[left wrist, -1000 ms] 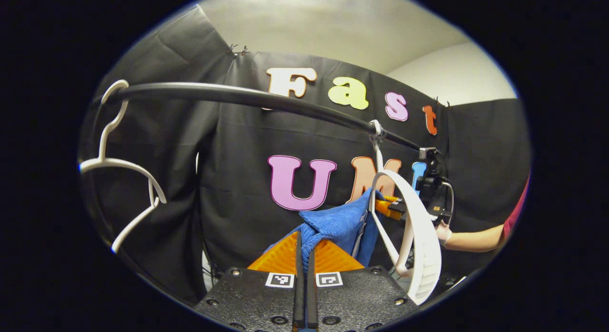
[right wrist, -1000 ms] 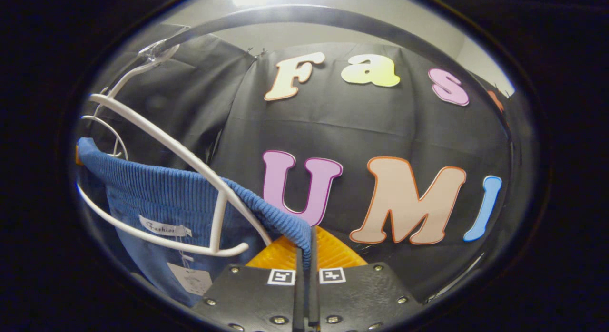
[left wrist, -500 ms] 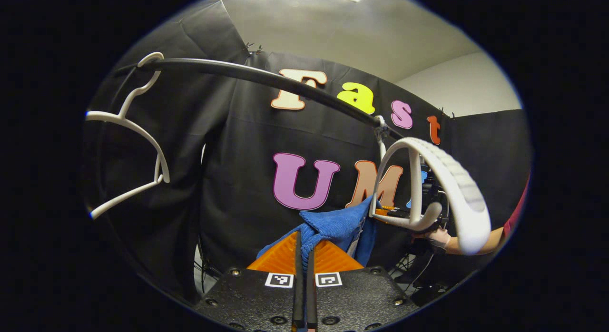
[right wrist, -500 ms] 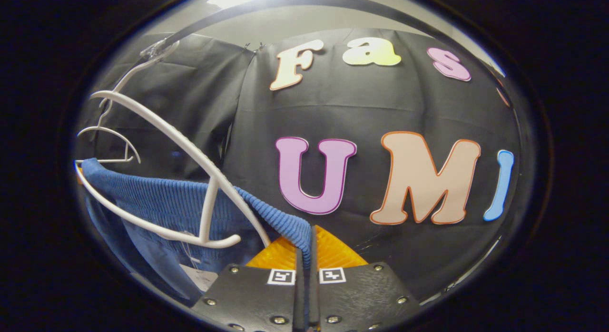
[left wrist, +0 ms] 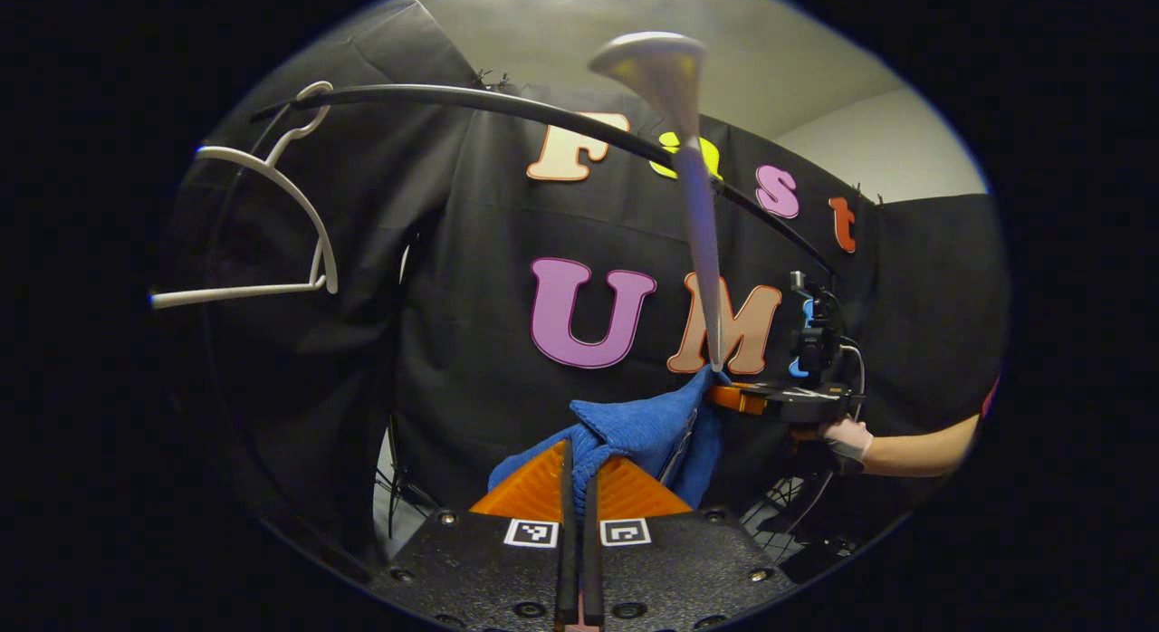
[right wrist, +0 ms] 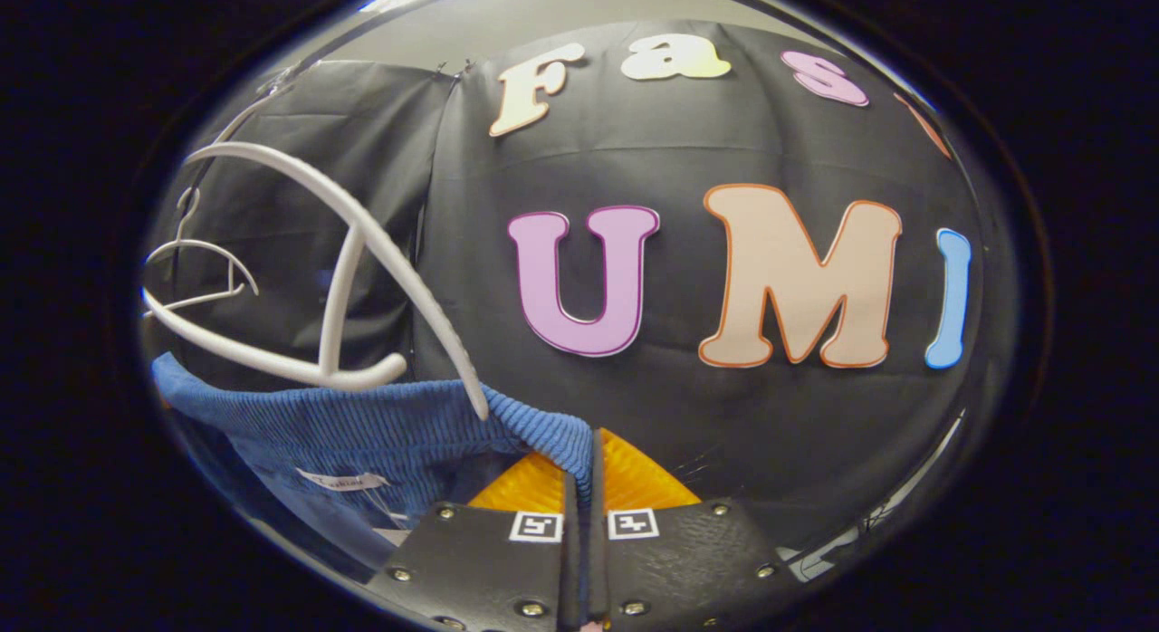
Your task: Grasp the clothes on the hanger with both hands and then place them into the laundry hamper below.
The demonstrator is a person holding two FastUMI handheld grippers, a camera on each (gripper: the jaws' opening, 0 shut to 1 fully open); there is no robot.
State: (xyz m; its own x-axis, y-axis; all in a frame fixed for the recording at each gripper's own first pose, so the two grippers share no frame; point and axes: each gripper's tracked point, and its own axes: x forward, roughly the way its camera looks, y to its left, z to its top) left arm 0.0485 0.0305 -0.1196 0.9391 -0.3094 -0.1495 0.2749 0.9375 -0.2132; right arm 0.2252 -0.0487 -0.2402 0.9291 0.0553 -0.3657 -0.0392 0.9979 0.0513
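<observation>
Spare hanger: a thin white plastic hanger point(left wrist: 263, 225) hangs empty on the far left of the left gripper view, hooked over the black curved clothes rail point(left wrist: 507, 107). In the right gripper view it's small and far off at the left edge point(right wrist: 204, 274).

Left gripper: the left gripper point(left wrist: 579, 469) sits bottom centre of its own view, fingers squeezed together with a fold of the blue ribbed knit garment point(left wrist: 634, 428) pinched between them.

Garment: it stretches from the left gripper's fingers up and to the right, toward the other gripper. In the right gripper view the same blue knit point(right wrist: 362, 424) spreads across the lower left, with a small white label sewn on it.

Main hanger: the chunky white plastic hanger point(left wrist: 693, 197) is tipped up, seen nearly edge-on in the left gripper view. In the right gripper view point(right wrist: 362, 243) its lower tip touches the top edge of the knit.

Right gripper: the right gripper point(right wrist: 584, 474) is clamped on the garment's ribbed edge. In the left gripper view it's farther off on the right point(left wrist: 779, 398), held by a person's hand point(left wrist: 847, 437).
</observation>
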